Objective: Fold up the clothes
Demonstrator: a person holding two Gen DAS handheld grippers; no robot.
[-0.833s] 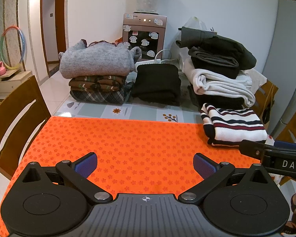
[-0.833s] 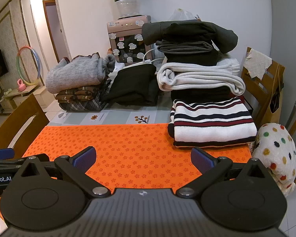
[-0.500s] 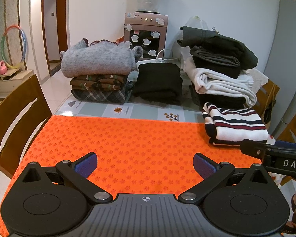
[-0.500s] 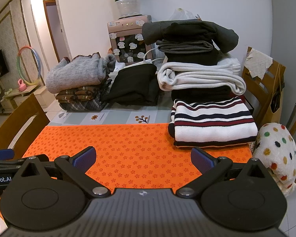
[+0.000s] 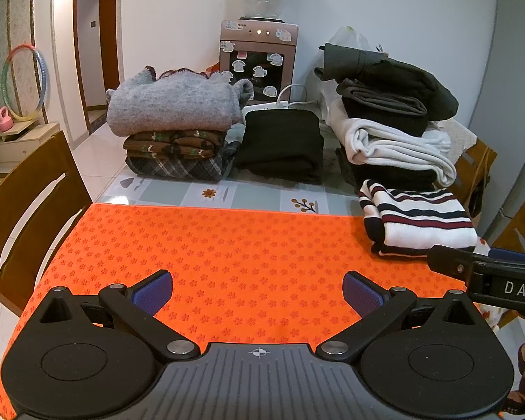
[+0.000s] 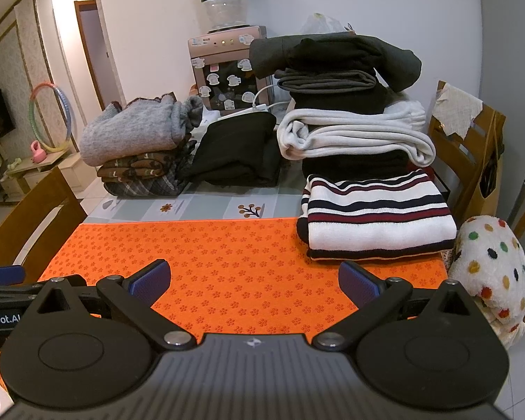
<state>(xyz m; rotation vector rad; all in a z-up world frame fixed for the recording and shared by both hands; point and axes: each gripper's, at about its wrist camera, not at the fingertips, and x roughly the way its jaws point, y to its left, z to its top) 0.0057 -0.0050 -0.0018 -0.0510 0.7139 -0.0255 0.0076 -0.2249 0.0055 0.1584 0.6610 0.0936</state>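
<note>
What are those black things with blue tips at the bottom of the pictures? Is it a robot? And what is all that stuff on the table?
It is not a robot. A person holds a pair of tongs in each hand, and a small camera sits on each pair, looking forward. One picture comes from the left tongs, the other from the right tongs. The blue tips are soft pads for pinching cloth. Both tongs are wide open and hold nothing. Under them lies an orange mat on the table. Beyond it are folded clothes: a striped sweater on the right with a tall pile behind it, a black bundle in the middle, and a grey sweater on top of a pile on the left.
</note>
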